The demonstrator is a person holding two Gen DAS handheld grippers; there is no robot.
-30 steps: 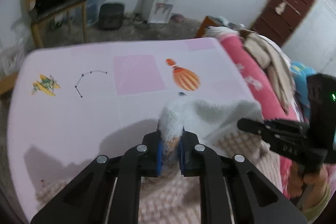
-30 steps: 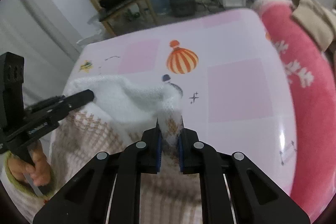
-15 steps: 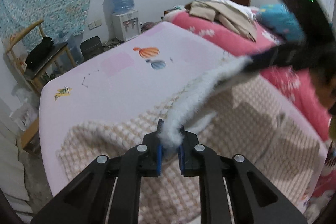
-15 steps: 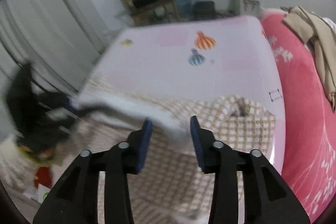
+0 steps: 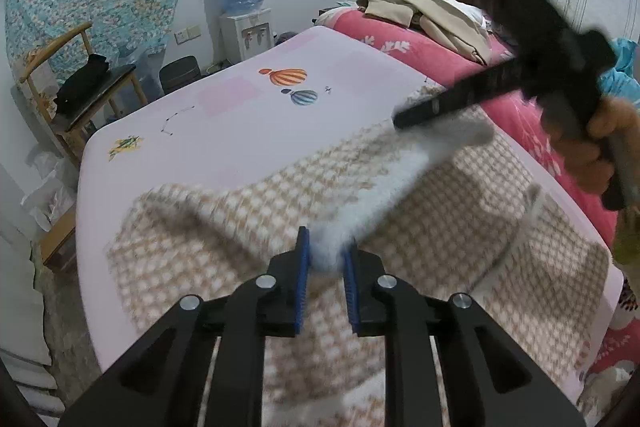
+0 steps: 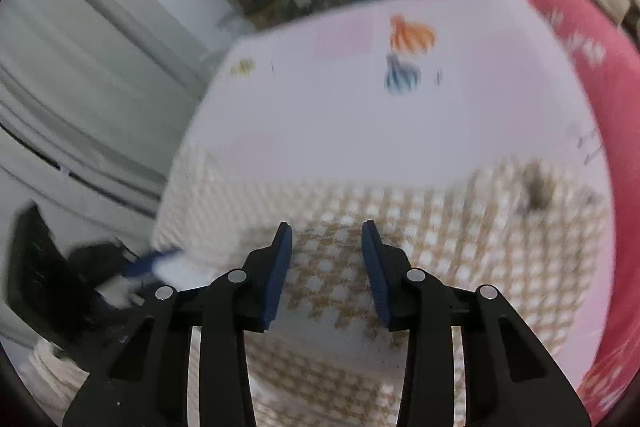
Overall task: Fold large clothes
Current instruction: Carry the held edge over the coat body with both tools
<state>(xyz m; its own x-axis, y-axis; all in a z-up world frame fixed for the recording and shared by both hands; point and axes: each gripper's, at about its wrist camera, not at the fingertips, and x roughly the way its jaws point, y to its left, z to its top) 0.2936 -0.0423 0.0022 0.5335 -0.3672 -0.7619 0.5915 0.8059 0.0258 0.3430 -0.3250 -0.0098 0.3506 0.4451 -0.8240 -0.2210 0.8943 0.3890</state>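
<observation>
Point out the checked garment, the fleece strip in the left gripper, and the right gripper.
checked garment (image 5: pixel 460 227), left wrist view, flat middle.
fleece strip (image 5: pixel 380 199), left wrist view, raised white edge.
right gripper (image 6: pixel 326 263), right wrist view, between fingertips.

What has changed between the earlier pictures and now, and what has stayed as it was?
The right gripper has let go of the white edge it pinched a second ago; nothing lies between its fingers, which are closing again. The checked garment, then bunched between both grippers, now lies spread on the bed. The left gripper has the white edge between its fingers, now opening. The bed and the room are unchanged.
</observation>
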